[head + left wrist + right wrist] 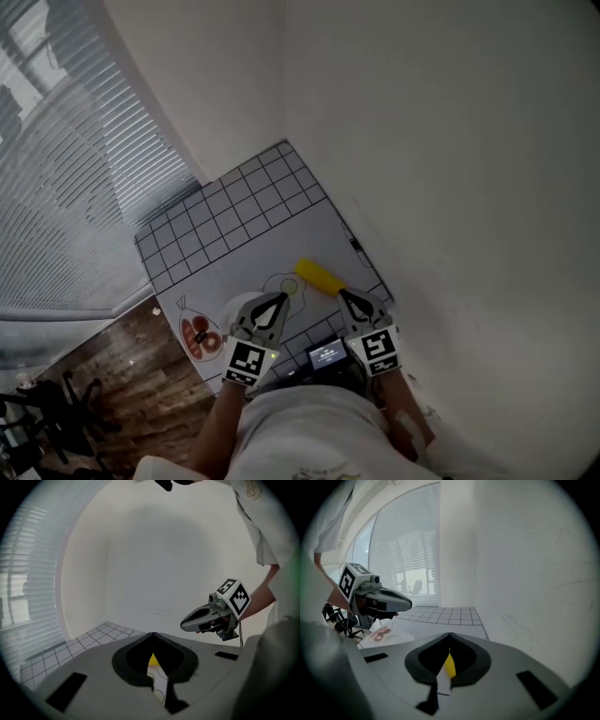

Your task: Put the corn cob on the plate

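The yellow corn cob [320,276] lies on the white mat near the table's right edge, just ahead of both grippers. My left gripper [281,300] hovers to its left, shut and empty. Its tips [152,634] meet, and the corn cob [153,659] shows through the slit below them. My right gripper [343,294] sits close behind the cob, also shut with nothing held. Through the slit below its tips [449,634] I see the cob [449,665] straight ahead. A white plate [234,307] lies partly hidden under the left gripper.
The table's far part carries a black-lined grid mat [234,216]. A clear bag with red pieces [198,336] lies at the mat's left edge. A white wall [450,187] runs along the table's right side. Blinds [66,169] cover the window on the left. Wooden floor [131,375] lies below.
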The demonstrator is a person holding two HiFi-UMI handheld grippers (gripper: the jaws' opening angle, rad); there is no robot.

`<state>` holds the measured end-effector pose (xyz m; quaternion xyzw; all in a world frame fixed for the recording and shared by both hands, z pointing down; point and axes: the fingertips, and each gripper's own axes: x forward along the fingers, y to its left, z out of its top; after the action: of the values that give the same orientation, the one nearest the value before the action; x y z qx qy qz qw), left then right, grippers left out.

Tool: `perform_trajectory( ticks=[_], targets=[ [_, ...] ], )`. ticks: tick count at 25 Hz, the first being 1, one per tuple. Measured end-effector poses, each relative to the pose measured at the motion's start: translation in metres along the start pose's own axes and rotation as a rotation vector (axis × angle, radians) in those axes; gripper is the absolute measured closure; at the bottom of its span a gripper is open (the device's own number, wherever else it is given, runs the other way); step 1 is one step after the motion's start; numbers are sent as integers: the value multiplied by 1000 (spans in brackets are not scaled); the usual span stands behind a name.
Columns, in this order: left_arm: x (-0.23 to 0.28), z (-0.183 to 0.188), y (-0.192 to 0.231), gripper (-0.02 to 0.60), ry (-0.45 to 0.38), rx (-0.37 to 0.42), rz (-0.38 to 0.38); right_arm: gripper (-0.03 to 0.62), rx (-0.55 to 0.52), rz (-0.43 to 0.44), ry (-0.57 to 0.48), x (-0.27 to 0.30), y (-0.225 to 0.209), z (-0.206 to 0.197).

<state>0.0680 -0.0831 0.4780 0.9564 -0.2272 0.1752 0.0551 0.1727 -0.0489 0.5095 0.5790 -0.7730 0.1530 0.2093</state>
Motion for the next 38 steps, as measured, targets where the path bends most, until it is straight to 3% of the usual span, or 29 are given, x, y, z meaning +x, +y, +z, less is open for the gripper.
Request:
perform_trajectory(
  ticks=[7, 19, 24, 31, 38],
  targets=[
    [26, -19, -3, 574, 53, 6, -54, 588, 34, 4, 42, 22, -10, -12],
    [74, -59, 4, 572, 161, 11, -113, 585, 2, 48, 139, 62, -17, -42],
    [88, -76, -3, 572, 214, 75, -172, 518, -24, 87, 190, 74, -12, -58],
    [100, -91, -8, 571, 253, 74, -241, 423, -59, 142, 255, 89, -2, -72],
    [108, -100, -7, 571, 278, 74, -260, 377, -54, 180, 261, 91, -2, -73]
  ],
)
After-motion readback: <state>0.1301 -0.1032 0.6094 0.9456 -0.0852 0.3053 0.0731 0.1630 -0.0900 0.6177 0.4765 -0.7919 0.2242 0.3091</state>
